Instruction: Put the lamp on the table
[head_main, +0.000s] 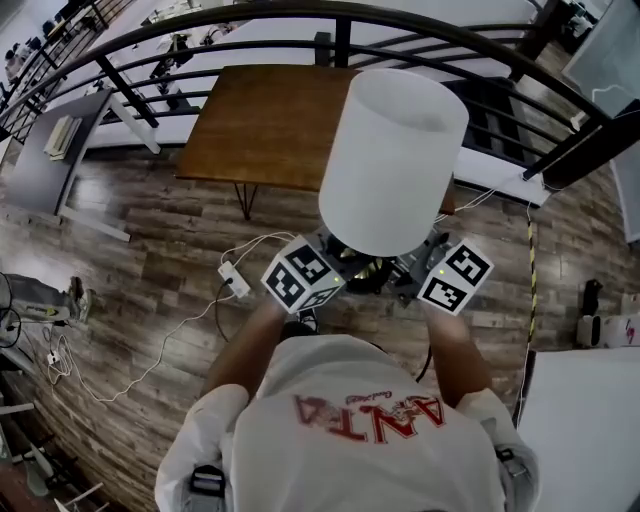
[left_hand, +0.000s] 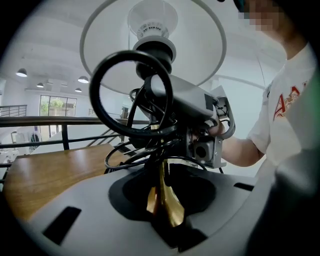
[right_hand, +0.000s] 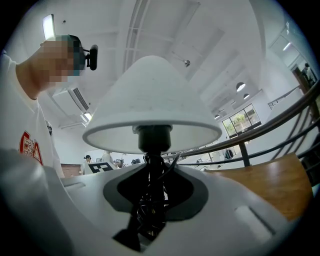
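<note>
The lamp's white shade (head_main: 395, 160) stands upright in front of my chest, over the wooden floor and short of the brown table (head_main: 262, 125). My left gripper (head_main: 345, 268) is shut on its gold stem (left_hand: 163, 199), low down. Loops of black cord (left_hand: 131, 97) hang round the stem below the bulb socket. From the other side my right gripper (head_main: 402, 272) is shut on the dark stem and cord bundle (right_hand: 150, 207), under the shade (right_hand: 150, 102). The lamp's base is hidden in every view.
A black metal railing (head_main: 200, 35) curves behind the table. A white power strip (head_main: 235, 281) with a trailing cable lies on the floor at my left. A grey desk (head_main: 40, 165) stands far left, a white surface (head_main: 585, 420) at lower right.
</note>
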